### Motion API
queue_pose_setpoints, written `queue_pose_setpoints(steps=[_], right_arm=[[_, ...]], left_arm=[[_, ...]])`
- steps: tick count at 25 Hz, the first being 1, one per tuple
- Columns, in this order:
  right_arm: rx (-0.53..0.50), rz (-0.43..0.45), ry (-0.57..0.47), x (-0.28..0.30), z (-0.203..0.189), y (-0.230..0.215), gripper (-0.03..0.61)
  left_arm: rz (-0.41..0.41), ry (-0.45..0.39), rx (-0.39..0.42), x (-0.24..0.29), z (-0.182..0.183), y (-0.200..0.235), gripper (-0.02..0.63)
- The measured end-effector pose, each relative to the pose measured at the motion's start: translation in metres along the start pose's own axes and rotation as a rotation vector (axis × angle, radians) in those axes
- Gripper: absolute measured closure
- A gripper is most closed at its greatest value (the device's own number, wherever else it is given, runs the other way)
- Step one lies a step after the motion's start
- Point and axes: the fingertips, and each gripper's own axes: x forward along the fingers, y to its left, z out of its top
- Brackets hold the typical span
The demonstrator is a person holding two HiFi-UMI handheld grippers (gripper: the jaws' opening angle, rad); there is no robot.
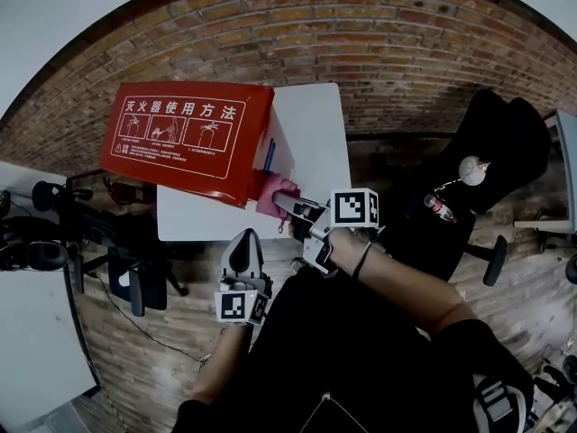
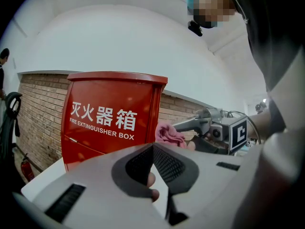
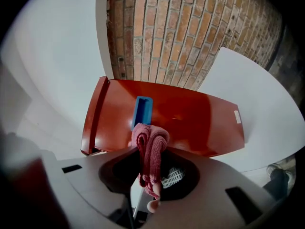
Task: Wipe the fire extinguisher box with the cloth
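The red fire extinguisher box [image 1: 185,142] stands on a small white table [image 1: 311,124] against the brick wall; its front carries white lettering [image 2: 112,118]. My right gripper [image 1: 287,202] is shut on a bunched pink cloth [image 1: 275,194], which is pressed at the box's right side panel near the lower corner. In the right gripper view the cloth [image 3: 150,144] sticks up out of the shut right gripper [image 3: 151,170], just below a blue recessed handle [image 3: 142,111]. My left gripper [image 1: 243,240] hangs below the table's front edge, shut and empty [image 2: 153,149], pointing at the box front.
The brick wall [image 1: 397,52] runs behind the table. A black office chair [image 1: 491,165] stands to the right, more chairs and dark gear [image 1: 63,228] to the left beside another white tabletop [image 1: 36,341]. A small red extinguisher [image 2: 26,168] stands on the floor.
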Motion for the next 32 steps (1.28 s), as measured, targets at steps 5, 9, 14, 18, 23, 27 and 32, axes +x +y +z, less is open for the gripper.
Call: queue_pose_setpoints(steps=[5, 9, 14, 18, 23, 27, 32], right_arm=[[0.014, 0.000, -0.009, 0.002, -0.001, -0.010, 0.476], [0.009, -0.011, -0.008, 0.002, -0.002, -0.017, 0.476], [-0.009, -0.032, -0.019, 0.004, -0.001, -0.030, 0.476], [-0.006, -0.058, -0.020, 0.005, -0.002, -0.043, 0.476], [0.005, -0.092, -0.016, 0.006, -0.003, -0.063, 0.476], [0.011, -0.110, -0.014, 0.008, -0.003, -0.076, 0.474], [0.007, -0.136, -0.001, 0.009, -0.004, -0.087, 0.476]], left_arm=[[0.000, 0.013, -0.011, -0.003, 0.000, 0.000, 0.583], [0.005, 0.017, 0.010, -0.008, -0.005, 0.003, 0.583], [0.007, 0.026, 0.010, -0.010, -0.007, 0.004, 0.583], [0.015, 0.028, -0.005, -0.012, -0.006, 0.006, 0.583], [0.022, 0.032, 0.009, -0.015, -0.008, 0.011, 0.583], [0.023, 0.039, -0.008, -0.015, -0.007, 0.011, 0.583], [0.028, 0.054, -0.016, -0.015, -0.008, 0.013, 0.583]])
